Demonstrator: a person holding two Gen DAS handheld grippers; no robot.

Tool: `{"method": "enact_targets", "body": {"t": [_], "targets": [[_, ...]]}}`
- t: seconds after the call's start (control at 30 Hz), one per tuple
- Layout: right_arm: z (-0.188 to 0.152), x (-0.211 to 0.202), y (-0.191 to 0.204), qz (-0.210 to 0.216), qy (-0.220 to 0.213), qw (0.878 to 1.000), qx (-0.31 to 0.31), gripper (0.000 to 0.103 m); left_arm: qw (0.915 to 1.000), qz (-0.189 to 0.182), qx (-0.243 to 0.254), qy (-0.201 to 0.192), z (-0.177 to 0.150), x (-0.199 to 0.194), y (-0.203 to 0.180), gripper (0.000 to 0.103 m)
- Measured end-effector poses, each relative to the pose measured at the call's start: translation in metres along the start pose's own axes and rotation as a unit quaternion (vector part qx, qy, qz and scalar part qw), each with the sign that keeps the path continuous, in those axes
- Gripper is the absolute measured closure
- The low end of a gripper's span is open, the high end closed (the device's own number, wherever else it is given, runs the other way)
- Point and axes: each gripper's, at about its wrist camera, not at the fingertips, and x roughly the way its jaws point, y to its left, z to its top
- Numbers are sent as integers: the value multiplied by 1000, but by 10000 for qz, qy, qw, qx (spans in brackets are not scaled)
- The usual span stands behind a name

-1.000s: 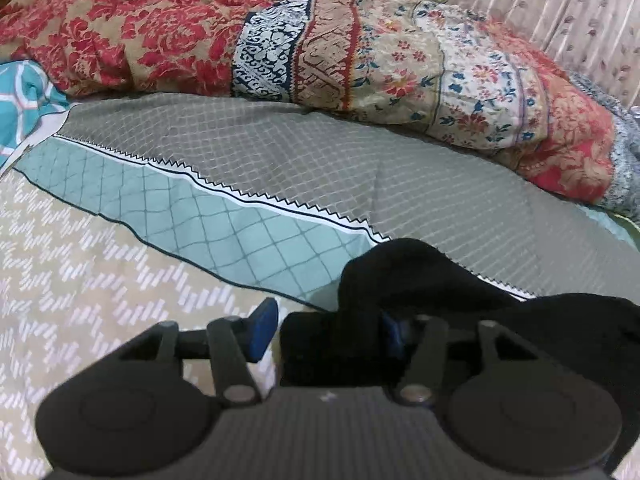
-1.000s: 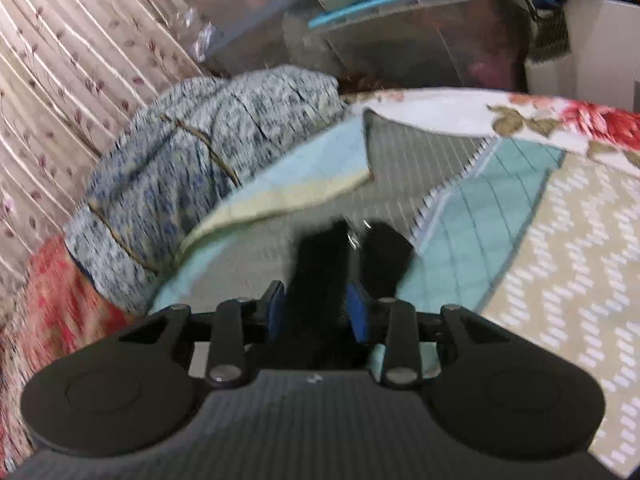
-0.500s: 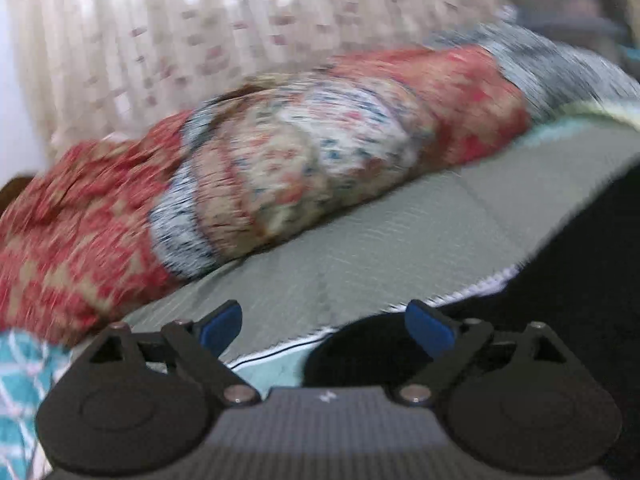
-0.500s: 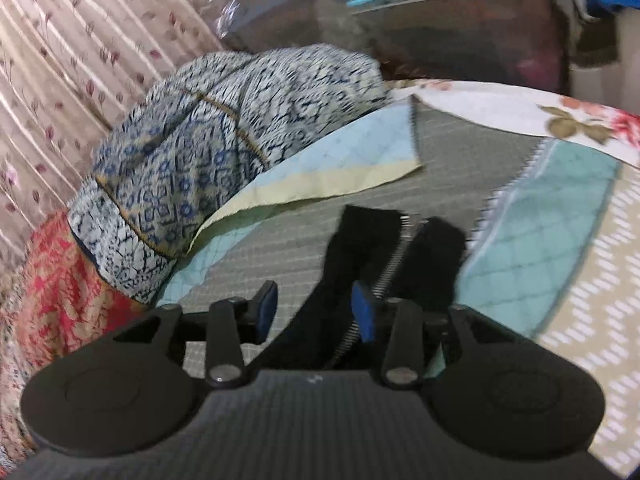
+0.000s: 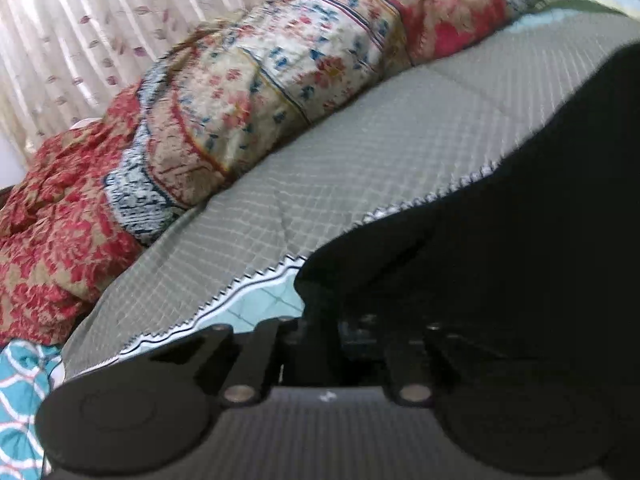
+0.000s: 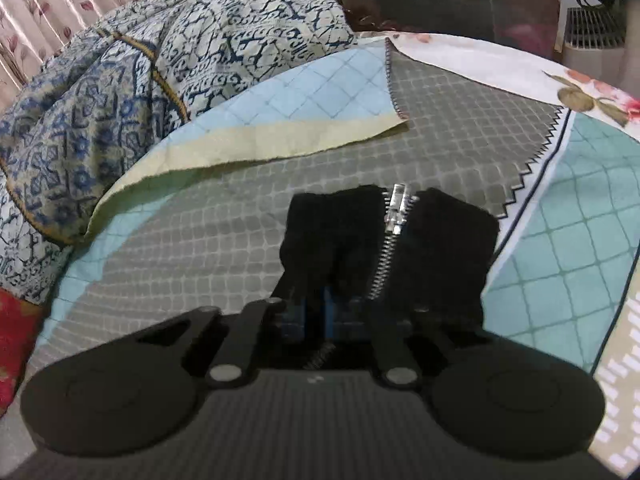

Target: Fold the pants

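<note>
- Black pants [image 6: 400, 240] lie on the bed's quilt [image 6: 224, 240], zipper [image 6: 390, 236] up
- right tool [image 6: 316, 312] has just clamped shut on the cloth beside it
- left tool [image 5: 332, 332] likewise, pinching a dark edge
- lift both evenly — keep the fabric taut

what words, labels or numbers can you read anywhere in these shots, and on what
None: no readable text in either view.
Left gripper: a small white mark on its body, too small to read.
Right gripper: the same kind of mark, too small to read.
Pants, zip, bedsheet, quilt, curtain: patterns only, no lettering.
</note>
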Motion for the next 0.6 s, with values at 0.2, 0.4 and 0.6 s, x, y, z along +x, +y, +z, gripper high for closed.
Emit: {"method": "enact_targets", "body": {"t": [0.2, 0.4, 0.6], "targets": [[14, -85, -26, 794, -524, 9953, 194, 96, 9961, 64, -651, -585, 10, -70, 28, 96], [13, -191, -91, 1558, -824, 9830, 518, 96, 9893, 34, -989, -1074, -11, -164, 44, 96], [-12, -267, -201, 1883, -885, 9700, 1257, 97, 9867, -294, -1235, -1016, -70, -239, 37, 96]]}}
